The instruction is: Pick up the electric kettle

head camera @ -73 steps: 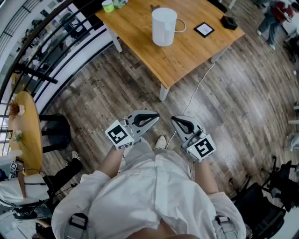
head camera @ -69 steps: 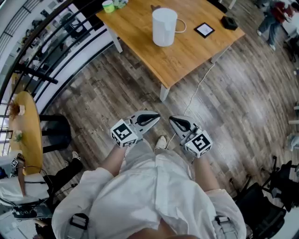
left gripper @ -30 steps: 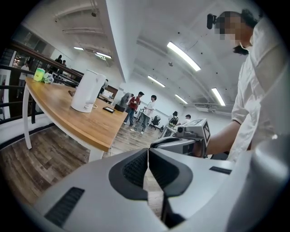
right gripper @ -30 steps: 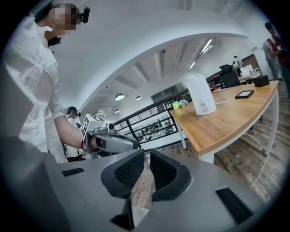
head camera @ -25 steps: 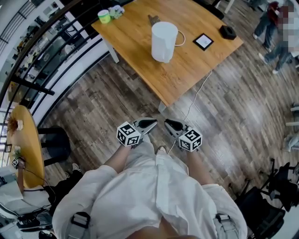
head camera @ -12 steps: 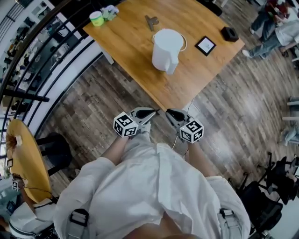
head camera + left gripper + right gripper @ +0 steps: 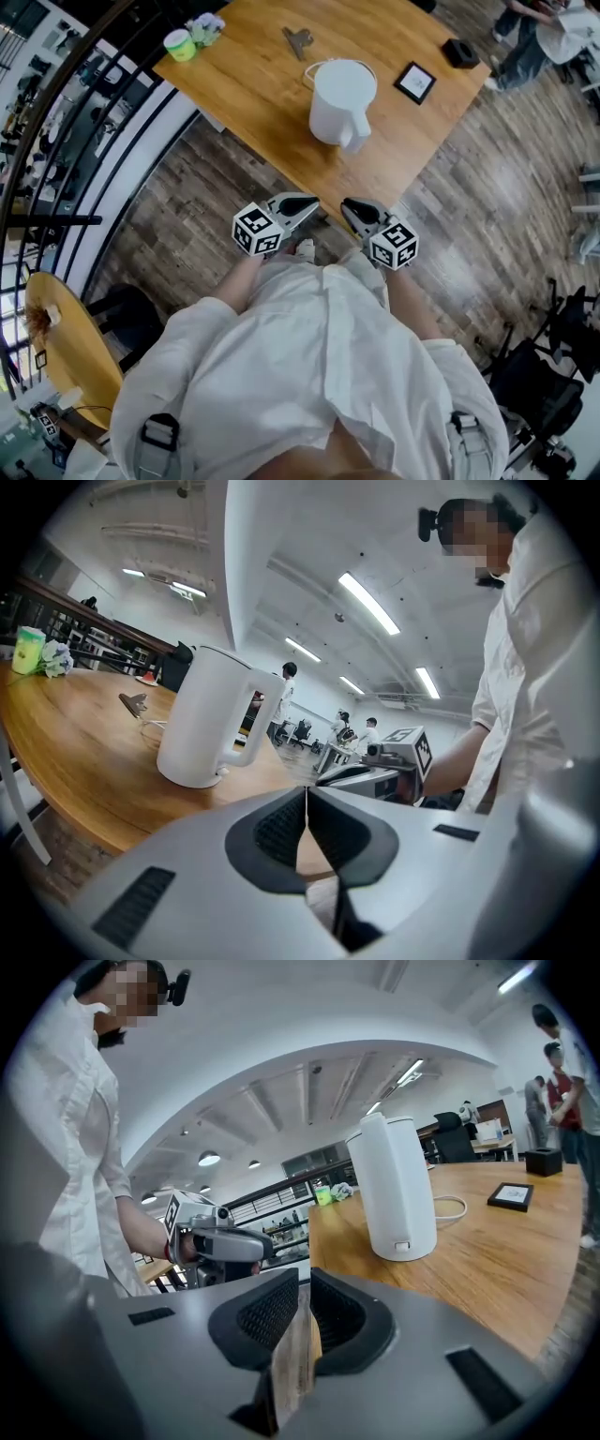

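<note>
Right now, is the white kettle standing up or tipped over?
Standing up. The kettle has its base flat on the wooden table, and its body rises straight with the lid end on top.

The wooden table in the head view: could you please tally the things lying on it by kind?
White electric kettle: 1
Green round tub: 1
Pale crumpled bundle: 1
Grey metal clip: 1
Black-framed square card: 1
Small black box: 1
Total: 6
</note>
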